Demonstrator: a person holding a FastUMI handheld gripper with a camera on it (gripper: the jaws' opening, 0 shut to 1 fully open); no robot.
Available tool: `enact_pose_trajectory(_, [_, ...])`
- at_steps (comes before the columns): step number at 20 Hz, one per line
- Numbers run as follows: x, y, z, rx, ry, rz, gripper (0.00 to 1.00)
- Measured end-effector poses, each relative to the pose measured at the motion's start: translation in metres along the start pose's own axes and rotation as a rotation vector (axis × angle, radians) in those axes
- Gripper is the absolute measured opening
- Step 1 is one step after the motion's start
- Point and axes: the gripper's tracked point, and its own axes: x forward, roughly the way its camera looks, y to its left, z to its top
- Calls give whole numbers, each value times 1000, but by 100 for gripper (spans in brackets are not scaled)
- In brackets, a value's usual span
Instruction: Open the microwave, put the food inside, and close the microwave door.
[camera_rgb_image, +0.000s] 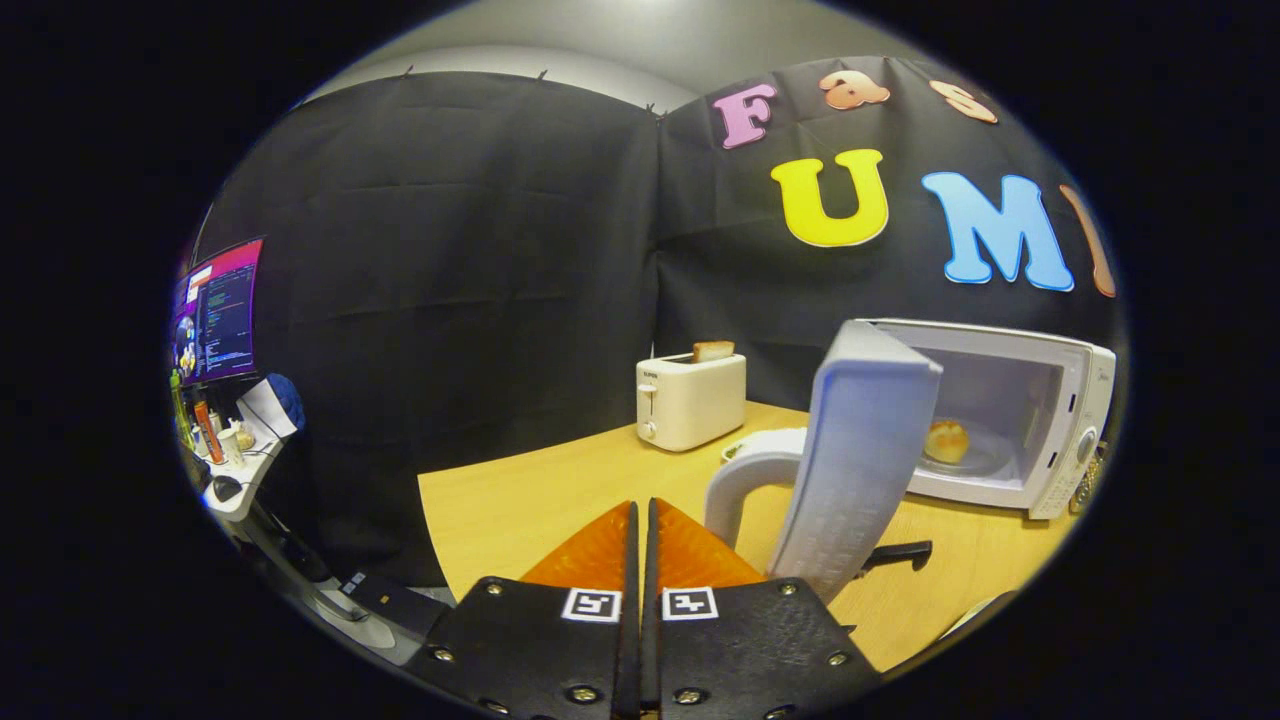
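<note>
A white microwave (1045, 420) stands on the wooden table (540, 500), beyond my fingers and to their right. Its door (855, 460) hangs wide open toward me, with a curved white handle (745, 480) on its near side. A round bread roll (946, 440) lies on the glass plate inside the cavity. My gripper (642, 510) is shut with nothing between its fingers. It sits just left of the door handle, a short gap away from it.
A white toaster (690, 400) with a slice of bread sticking out stands at the back of the table. A small dish (738, 450) lies behind the door handle. Off the table's left edge, a desk (235, 470) holds a monitor, bottles and a mouse.
</note>
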Motion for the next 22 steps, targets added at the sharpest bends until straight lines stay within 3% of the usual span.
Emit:
enact_pose_trajectory(7, [-35,-55,-14,4,-15,-172,1])
enact_pose_trajectory(18, [-83,-230,3,81,-49,-520,1])
enact_pose_trajectory(22, [-88,-288,25,40,-107,-657,1])
